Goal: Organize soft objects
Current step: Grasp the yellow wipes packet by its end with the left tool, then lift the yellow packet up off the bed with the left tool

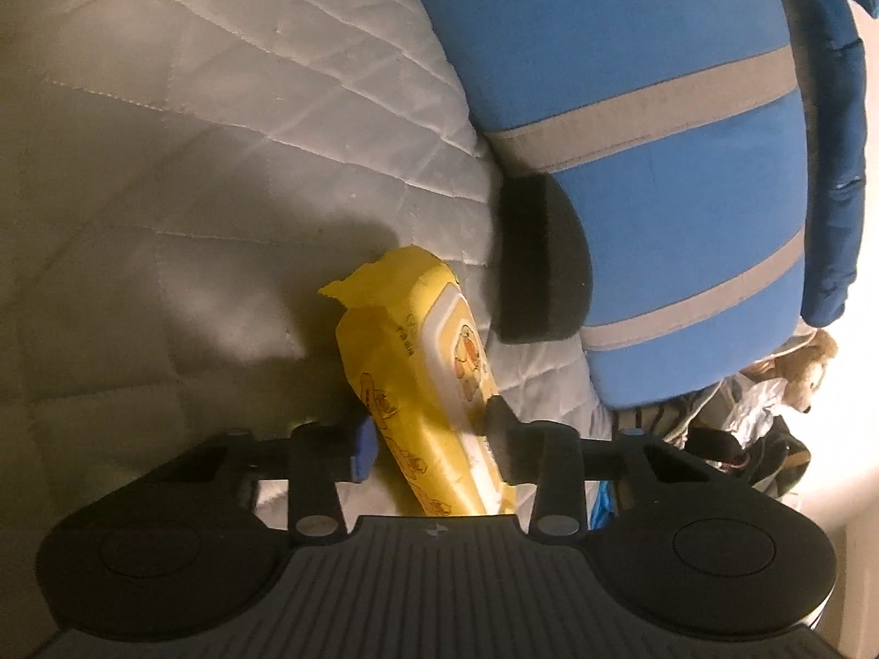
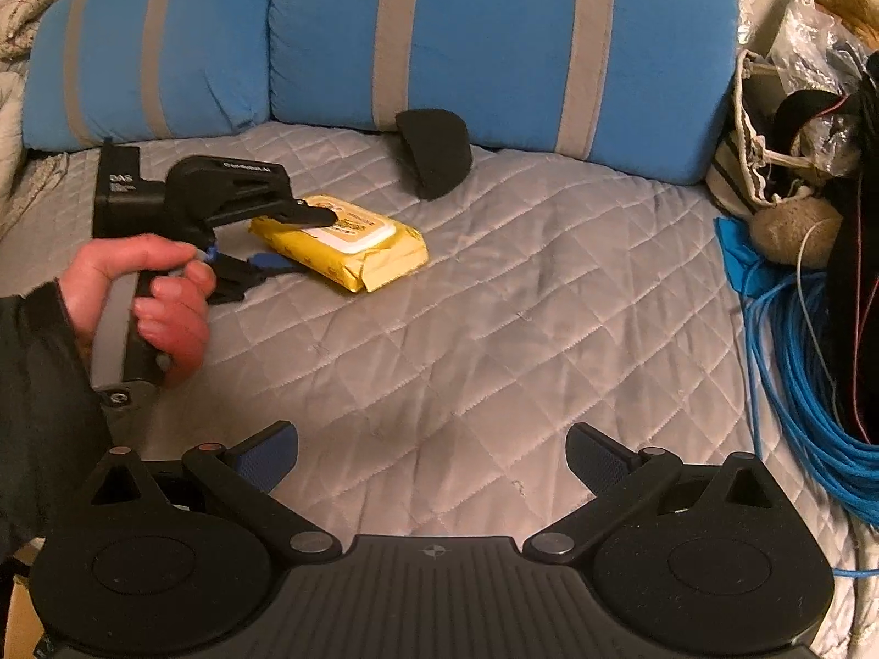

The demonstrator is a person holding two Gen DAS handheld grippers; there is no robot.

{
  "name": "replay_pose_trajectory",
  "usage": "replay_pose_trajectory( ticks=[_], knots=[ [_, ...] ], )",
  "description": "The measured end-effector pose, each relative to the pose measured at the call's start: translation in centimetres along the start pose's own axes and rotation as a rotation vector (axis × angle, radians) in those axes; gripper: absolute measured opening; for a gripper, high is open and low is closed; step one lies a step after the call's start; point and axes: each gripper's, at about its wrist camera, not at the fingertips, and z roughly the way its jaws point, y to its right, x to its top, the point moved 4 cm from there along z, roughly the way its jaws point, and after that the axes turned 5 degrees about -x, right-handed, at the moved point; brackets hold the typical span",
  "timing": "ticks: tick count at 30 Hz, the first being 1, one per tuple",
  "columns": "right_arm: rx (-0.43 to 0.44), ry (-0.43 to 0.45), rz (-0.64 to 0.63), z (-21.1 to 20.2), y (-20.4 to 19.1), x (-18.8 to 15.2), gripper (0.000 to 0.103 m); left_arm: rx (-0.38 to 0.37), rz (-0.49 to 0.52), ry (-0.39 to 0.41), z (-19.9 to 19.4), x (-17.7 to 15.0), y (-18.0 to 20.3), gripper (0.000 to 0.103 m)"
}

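Observation:
A yellow pack of wet wipes (image 1: 423, 379) lies on the grey quilted bed cover (image 1: 192, 165). My left gripper (image 1: 434, 439) is shut on the pack, one finger on each side. In the right wrist view the left gripper (image 2: 296, 239) clamps the near end of the pack (image 2: 357, 252), which rests on the cover. A black foam wedge (image 2: 434, 151) leans against the blue striped pillows (image 2: 494, 33); it also shows in the left wrist view (image 1: 541, 258). My right gripper (image 2: 431, 464) is open and empty above the cover near the front.
A coil of blue cable (image 2: 807, 384) and a striped bag of clutter (image 2: 780, 165) sit at the right edge of the bed. A plush toy (image 1: 807, 368) lies past the pillows. A crumpled blanket (image 2: 22, 16) is at the far left.

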Motion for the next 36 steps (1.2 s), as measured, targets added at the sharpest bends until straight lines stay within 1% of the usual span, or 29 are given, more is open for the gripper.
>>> replay_pose_trajectory(
  ticks=[3, 7, 11, 16, 20, 23, 27, 32, 36],
  knots=[
    [0.004, 0.01, 0.007, 0.0, 0.0, 0.1, 0.103, 0.021, 0.045, -0.013, -0.6, -0.2, 0.9, 0.029],
    [-0.007, 0.016, 0.004, 0.4, -0.1, 0.3, 0.103, 0.077, 0.116, -0.023, -2.2, -0.6, 2.1, 0.026],
    [0.012, 0.021, 0.011, 0.8, -0.7, 0.5, 0.103, 0.134, 0.213, -0.02, -4.0, -1.0, 3.7, 0.025],
    [0.014, 0.042, -0.001, 1.6, -1.9, 1.4, 0.103, 0.224, 0.37, 0.002, -6.1, -1.6, 6.1, 0.021],
    [0.031, 0.045, 0.031, 2.6, -2.8, 2.3, 0.103, 0.295, 0.509, 0.007, -7.7, -2.7, 7.4, 0.019],
    [0.034, 0.052, 0.048, 3.5, -3.3, 3.0, 0.103, 0.319, 0.595, 0.006, -8.8, -3.4, 8.0, 0.019],
    [0.015, 0.075, 0.022, 4.7, -4.2, 4.0, 0.103, 0.345, 0.716, 0.019, -10.4, -4.3, 9.3, 0.018],
    [0.027, 0.123, -0.002, 6.3, -5.0, 5.0, 0.103, 0.383, 0.842, 0.038, -12.5, -5.4, 10.6, 0.018],
    [0.043, 0.172, 0.0, 7.7, -5.7, 5.7, 0.103, 0.398, 0.89, 0.027, -14.3, -6.3, 10.8, 0.018]
  ],
)
